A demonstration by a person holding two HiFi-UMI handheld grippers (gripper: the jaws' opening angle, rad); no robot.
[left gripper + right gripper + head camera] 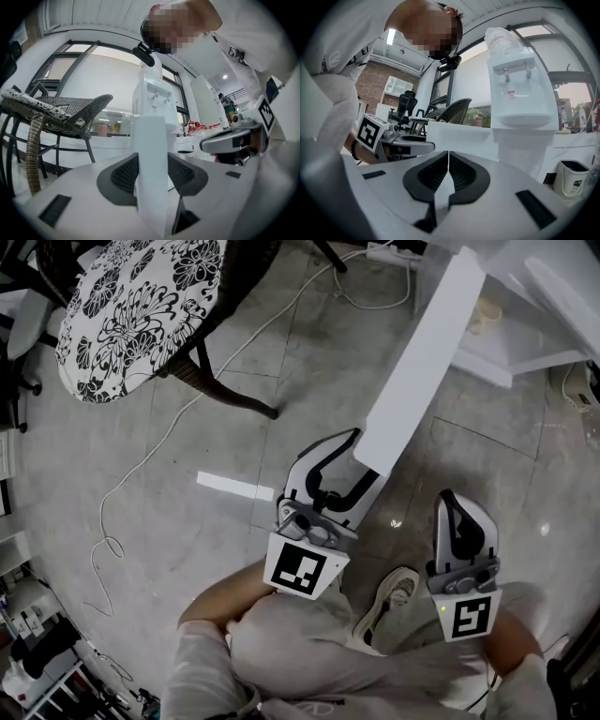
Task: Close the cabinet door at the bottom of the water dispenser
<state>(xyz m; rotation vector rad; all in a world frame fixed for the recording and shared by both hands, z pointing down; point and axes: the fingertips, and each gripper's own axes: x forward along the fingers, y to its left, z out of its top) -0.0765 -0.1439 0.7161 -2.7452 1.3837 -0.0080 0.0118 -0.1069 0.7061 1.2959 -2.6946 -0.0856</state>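
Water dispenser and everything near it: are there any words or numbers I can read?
Water dispenser: a small red label under the taps, too small to read.
Left marker cube and right marker cube: black-and-white square patterns only, no words.
Shirt print: a round logo, too blurred to read.
No other text can be read in any view.

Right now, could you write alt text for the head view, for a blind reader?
Seen from above, the left tool has its open jaws astride the edge of the open white cabinet door. The right tool, shut and empty, is beside it.
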